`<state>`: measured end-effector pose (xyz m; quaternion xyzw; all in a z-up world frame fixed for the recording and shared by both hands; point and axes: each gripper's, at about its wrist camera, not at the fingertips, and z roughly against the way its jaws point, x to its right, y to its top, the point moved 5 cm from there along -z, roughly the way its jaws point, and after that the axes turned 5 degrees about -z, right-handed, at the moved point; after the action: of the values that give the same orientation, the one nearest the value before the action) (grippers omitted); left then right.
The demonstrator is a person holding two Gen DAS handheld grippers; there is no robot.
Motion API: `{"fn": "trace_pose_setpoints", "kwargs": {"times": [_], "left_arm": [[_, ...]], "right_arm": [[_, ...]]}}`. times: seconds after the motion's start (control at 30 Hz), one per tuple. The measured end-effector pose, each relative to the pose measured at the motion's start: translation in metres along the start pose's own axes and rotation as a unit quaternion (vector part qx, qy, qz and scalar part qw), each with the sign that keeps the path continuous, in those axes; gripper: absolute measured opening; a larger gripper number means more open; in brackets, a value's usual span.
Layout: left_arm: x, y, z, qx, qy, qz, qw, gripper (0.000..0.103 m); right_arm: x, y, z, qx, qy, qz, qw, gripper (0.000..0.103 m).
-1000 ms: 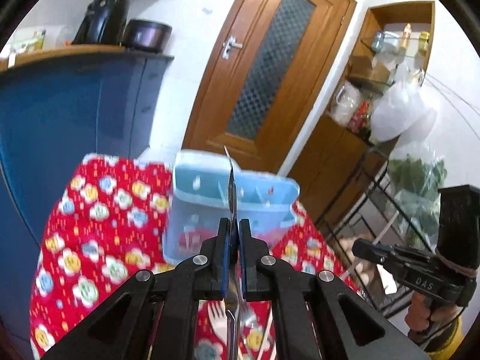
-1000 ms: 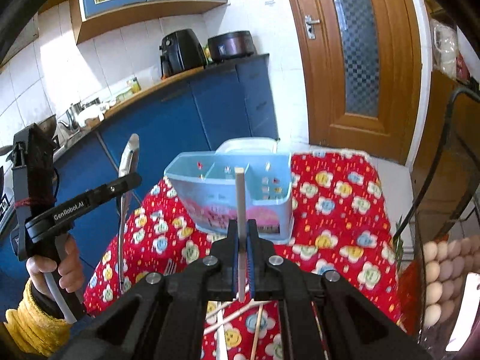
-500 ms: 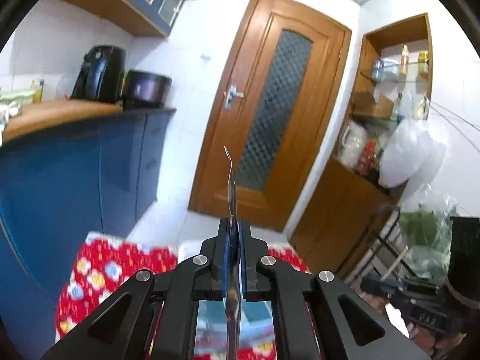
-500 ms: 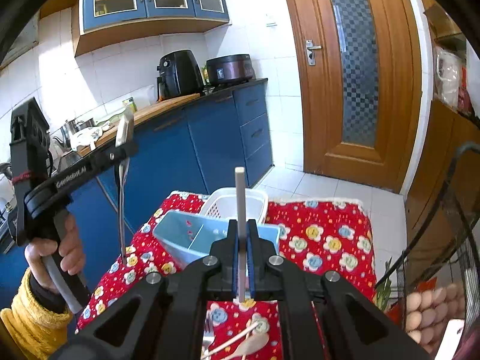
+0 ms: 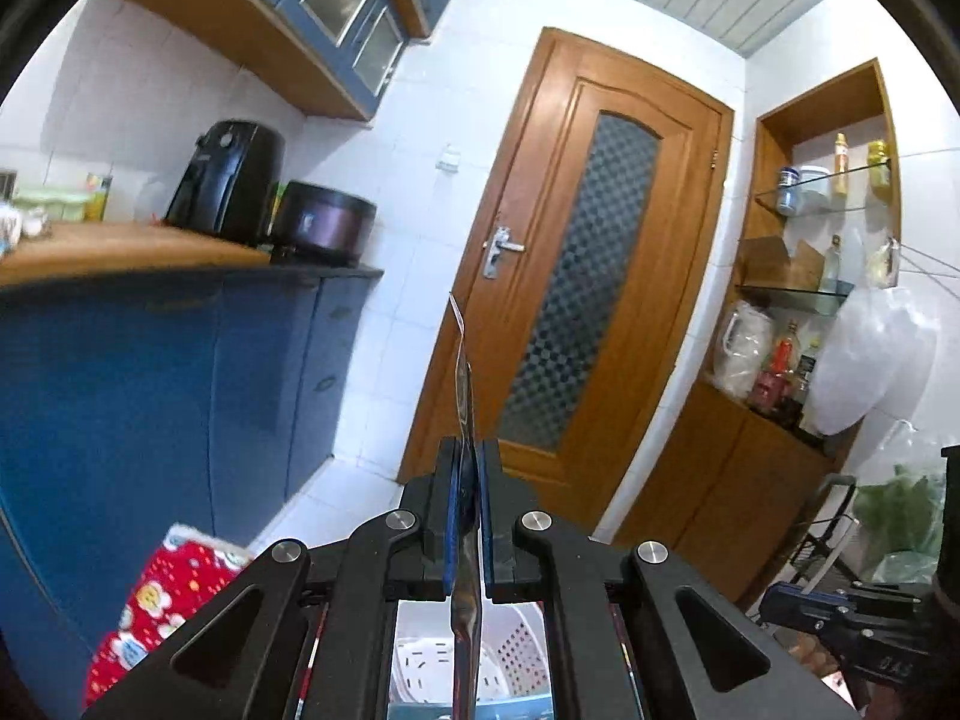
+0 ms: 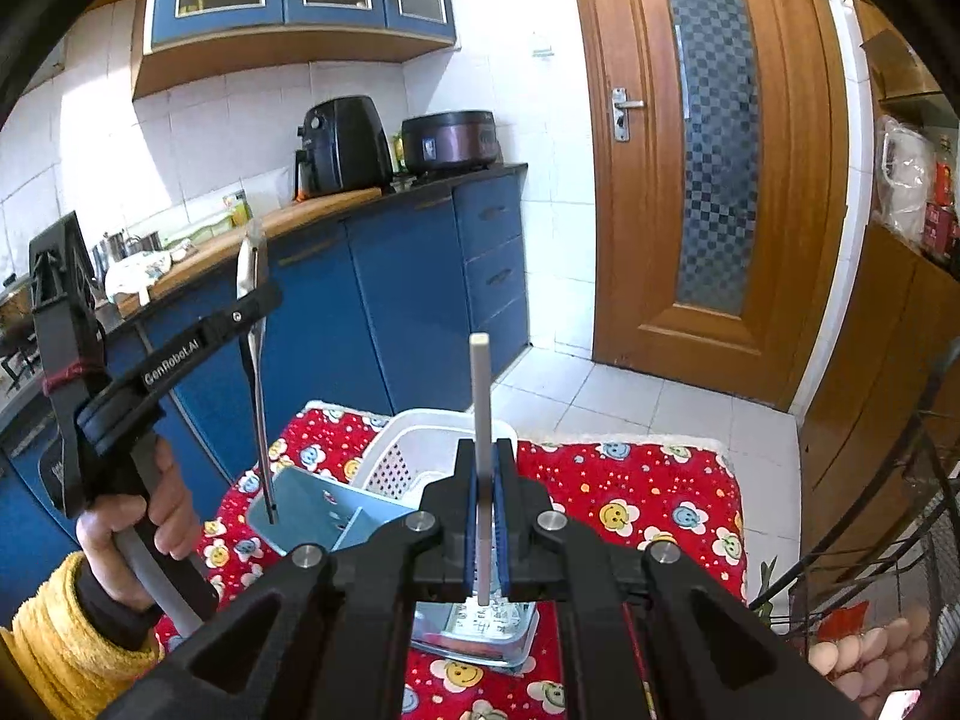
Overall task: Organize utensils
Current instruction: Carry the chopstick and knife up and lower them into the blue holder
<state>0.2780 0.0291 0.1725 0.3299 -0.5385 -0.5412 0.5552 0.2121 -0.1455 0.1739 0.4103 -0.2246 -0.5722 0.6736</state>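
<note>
The spoon [image 6: 257,360] is clamped between the closed fingers of the left gripper [image 5: 467,516]; the right gripper [image 6: 485,516] is closed on a white stick [image 6: 481,420]. Both have risen in the last second: the blue caddy [image 6: 312,510] now lies below the fingertips, so dropping in probably comes next.

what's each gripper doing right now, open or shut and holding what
Left gripper: shut on a metal utensil, held upright.
Right gripper: shut on a white stick, held upright above the blue utensil holder.
</note>
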Motion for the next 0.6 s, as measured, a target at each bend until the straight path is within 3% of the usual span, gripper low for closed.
{"fn": "trace_pose_setpoints", "kwargs": {"times": [0.23,0.6], "left_arm": [[-0.010,-0.030,-0.013,0.012,0.021,0.003,0.9997,0.006],[0.003,-0.059,-0.008,0.027,0.052,-0.065,0.9961,0.006]], "right_arm": [[0.002,-0.017,-0.033,-0.026,-0.001,0.005,1.000,0.006],[0.001,-0.036,-0.062,-0.058,0.001,0.005,0.998,0.006]]}}
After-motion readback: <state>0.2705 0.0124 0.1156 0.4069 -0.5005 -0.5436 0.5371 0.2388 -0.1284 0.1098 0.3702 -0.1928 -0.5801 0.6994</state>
